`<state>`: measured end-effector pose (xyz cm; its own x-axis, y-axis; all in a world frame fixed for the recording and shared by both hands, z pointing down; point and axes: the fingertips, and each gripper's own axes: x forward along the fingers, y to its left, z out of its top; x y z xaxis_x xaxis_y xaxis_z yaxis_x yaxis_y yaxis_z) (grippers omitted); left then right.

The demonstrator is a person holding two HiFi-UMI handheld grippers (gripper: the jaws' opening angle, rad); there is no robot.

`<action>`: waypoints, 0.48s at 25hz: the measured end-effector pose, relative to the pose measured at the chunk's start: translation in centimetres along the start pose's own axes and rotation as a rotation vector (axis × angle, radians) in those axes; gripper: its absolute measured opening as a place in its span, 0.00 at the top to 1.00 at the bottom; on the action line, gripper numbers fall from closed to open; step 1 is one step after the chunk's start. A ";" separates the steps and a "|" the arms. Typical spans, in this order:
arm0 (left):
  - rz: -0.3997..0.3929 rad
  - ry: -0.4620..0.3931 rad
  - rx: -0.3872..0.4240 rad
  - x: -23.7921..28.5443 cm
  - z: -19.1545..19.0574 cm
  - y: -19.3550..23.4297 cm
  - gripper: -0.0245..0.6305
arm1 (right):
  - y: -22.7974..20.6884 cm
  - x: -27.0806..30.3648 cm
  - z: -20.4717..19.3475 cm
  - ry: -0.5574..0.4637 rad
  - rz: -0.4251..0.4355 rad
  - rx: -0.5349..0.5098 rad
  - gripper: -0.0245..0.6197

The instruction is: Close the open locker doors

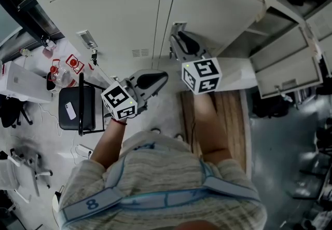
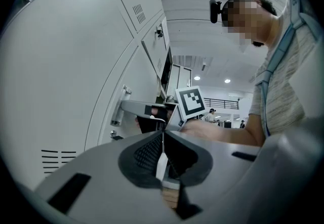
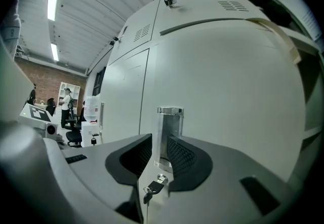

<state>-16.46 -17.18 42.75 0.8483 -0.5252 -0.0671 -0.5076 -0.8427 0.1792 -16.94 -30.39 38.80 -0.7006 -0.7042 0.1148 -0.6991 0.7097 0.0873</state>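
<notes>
Right claw [image 3: 160, 135] at handle [image 3: 171, 118]; key [image 3: 153, 187] below

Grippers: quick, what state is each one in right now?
Left gripper: shut, jaws together.
Right gripper: open, jaws either side of the locker door handle, with a gap showing at one pad.

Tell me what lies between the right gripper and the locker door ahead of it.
The door's metal handle stands between the right gripper's jaws, against the locker door; a key hangs just below. The right gripper view shows this.
</notes>
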 end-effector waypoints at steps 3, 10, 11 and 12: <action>-0.007 0.000 0.003 0.5 0.1 -0.3 0.96 | 0.0 -1.0 0.3 -0.007 0.001 -0.003 0.82; -0.044 -0.001 0.018 2.3 0.2 -1.5 0.96 | -0.7 -4.0 0.4 -0.025 -0.005 0.008 0.82; -0.047 0.002 0.020 2.6 0.2 -1.8 0.96 | -0.9 -4.5 0.4 -0.026 -0.009 0.009 0.82; -0.047 0.005 0.019 2.9 0.3 -2.0 0.96 | -1.1 -5.0 0.4 -0.028 -0.012 0.009 0.82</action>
<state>-13.00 -17.08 41.91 0.8723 -0.4840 -0.0697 -0.4695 -0.8688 0.1571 -12.73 -27.62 37.72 -0.6959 -0.7130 0.0856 -0.7086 0.7011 0.0794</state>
